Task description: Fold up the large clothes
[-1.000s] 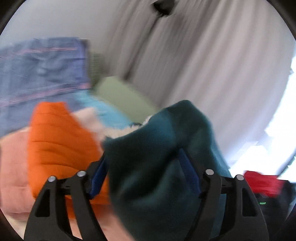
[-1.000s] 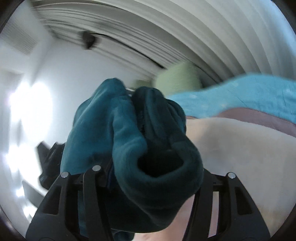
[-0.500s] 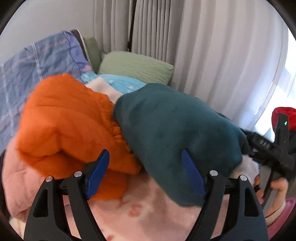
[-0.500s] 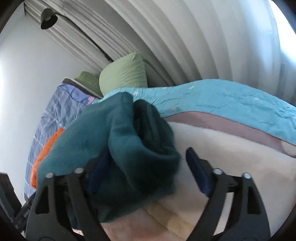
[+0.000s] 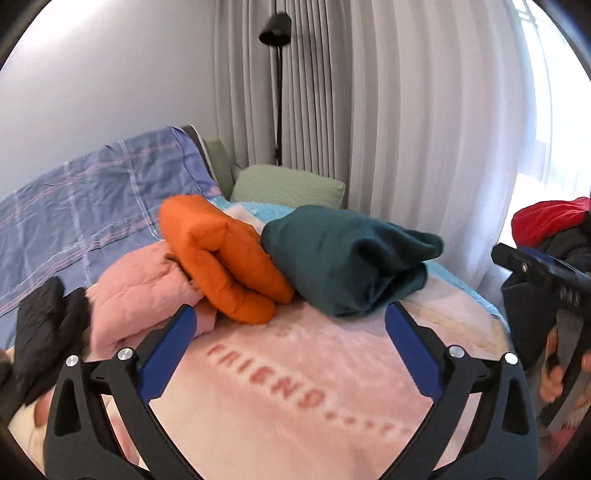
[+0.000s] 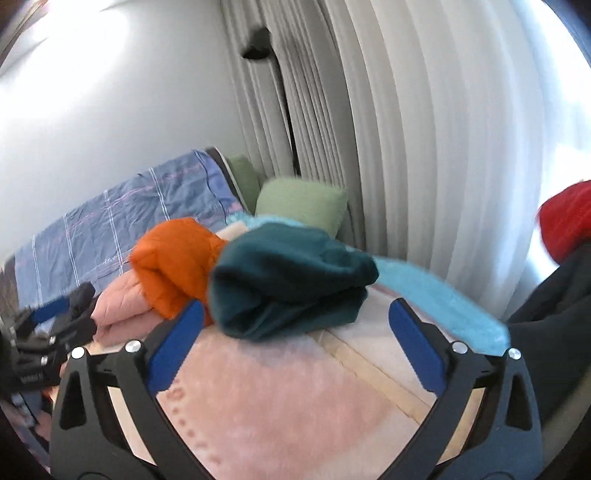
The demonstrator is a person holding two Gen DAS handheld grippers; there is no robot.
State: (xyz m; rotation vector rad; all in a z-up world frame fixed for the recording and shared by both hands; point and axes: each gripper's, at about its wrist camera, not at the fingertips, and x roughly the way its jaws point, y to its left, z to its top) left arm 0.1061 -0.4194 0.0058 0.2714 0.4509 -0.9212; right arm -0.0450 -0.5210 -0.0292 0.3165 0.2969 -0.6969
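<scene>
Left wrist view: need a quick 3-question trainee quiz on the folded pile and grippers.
1. True or false: the teal garment is clamped in the left gripper.
2. Which folded item touches the teal garment? A) orange jacket B) green pillow C) red garment
3. Fill in: the printed blanket under the pile is ____ in colour.

Key: 1. False; both it and the right gripper are open and empty, jaws just having opened. 2. A. 3. Pink.

A green pillow [image 5: 288,186] lies at the head of the bed by white curtains [image 5: 424,129]. A black lamp [image 5: 275,29] stands before them. A plaid blue cover [image 5: 92,199] rises on the left.
</scene>
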